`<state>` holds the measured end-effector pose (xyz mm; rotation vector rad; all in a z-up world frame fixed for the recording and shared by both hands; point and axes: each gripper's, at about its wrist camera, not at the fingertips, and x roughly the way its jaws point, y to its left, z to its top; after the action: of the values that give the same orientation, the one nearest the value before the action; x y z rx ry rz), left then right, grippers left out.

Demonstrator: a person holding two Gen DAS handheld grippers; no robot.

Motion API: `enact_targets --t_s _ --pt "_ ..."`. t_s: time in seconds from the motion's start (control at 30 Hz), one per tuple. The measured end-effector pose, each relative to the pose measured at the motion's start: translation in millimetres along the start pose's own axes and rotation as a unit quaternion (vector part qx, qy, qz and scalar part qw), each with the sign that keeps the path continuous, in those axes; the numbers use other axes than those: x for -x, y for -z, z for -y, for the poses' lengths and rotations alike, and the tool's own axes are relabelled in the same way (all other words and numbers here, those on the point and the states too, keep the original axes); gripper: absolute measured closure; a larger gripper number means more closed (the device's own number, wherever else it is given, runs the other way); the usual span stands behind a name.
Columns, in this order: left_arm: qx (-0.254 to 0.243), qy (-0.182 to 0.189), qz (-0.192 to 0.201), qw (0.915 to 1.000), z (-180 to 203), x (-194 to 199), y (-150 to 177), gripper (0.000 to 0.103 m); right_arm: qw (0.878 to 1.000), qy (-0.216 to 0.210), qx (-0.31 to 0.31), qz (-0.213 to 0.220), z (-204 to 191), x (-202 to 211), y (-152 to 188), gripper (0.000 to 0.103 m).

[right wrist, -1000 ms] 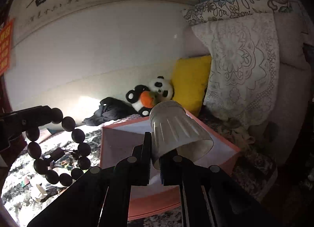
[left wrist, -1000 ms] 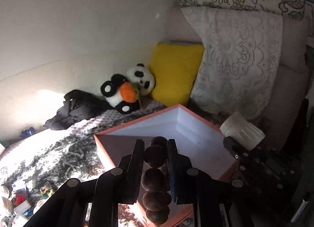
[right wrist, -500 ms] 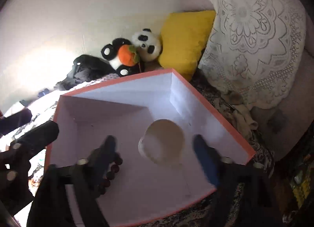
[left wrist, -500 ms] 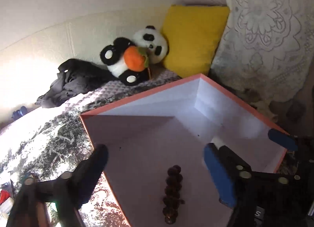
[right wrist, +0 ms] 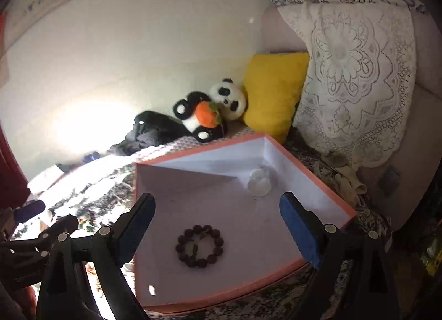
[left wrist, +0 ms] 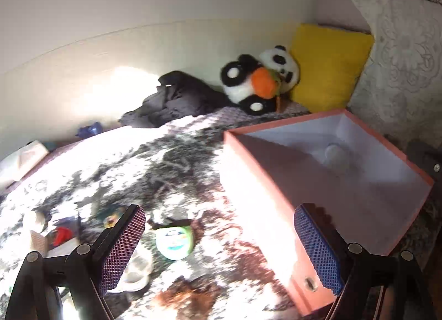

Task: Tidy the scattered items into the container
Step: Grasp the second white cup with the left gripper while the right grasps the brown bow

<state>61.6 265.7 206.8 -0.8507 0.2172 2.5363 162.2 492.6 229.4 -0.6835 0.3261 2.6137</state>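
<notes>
The pink box (right wrist: 309,170) with a white inside sits on the patterned bed cover. In it lie a dark bead bracelet (right wrist: 199,246) near the front and a white ribbed cup (right wrist: 259,182) on its side toward the far corner; the cup also shows in the left wrist view (left wrist: 335,155). My right gripper (right wrist: 218,226) is open and empty above the box's front. My left gripper (left wrist: 219,248) is open and empty, left of the box (left wrist: 248,159), over scattered items: a round green-and-white tub (left wrist: 174,241), a small white dish (left wrist: 135,273) and small toys (left wrist: 62,234).
A panda plush (left wrist: 262,79) with an orange fruit, a yellow cushion (left wrist: 328,67) and dark clothing (left wrist: 176,99) lie along the wall behind the box. A lace-covered cushion (right wrist: 356,79) stands at the right. The left gripper's arm (right wrist: 41,237) shows at the right view's left edge.
Both grippers opened: the bracelet and the white cup dropped into the box. The left gripper then swung left over the bed cover; the right gripper drew back and up.
</notes>
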Motion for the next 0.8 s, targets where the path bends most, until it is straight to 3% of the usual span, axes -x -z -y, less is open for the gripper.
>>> enact_targets --t_s 0.17,0.27,0.37,0.5,0.67,0.8 --pt "0.036 -0.072 -0.010 0.9967 -92 38 50 0.009 0.994 -0.098 0.050 0.010 -94 23 30 0.009" --pt "0.060 -0.100 -0.035 0.9926 -141 44 86 0.009 0.983 -0.147 0.109 -0.030 -162 16 68 0.013" --pt "0.083 -0.101 -0.062 0.9894 -178 39 123 0.009 0.964 -0.181 0.172 -0.088 -220 3 111 0.024" --pt "0.104 -0.082 -0.087 0.9874 -201 18 159 0.009 0.945 -0.166 0.241 -0.145 -258 -22 154 0.030" --pt "0.098 -0.050 -0.117 0.9870 -203 -23 180 0.009 0.939 -0.126 0.240 -0.213 -250 -78 179 0.030" --pt "0.102 -0.040 -0.134 0.9850 -208 -48 179 0.009 0.931 -0.119 0.233 -0.256 -243 -110 186 0.030"
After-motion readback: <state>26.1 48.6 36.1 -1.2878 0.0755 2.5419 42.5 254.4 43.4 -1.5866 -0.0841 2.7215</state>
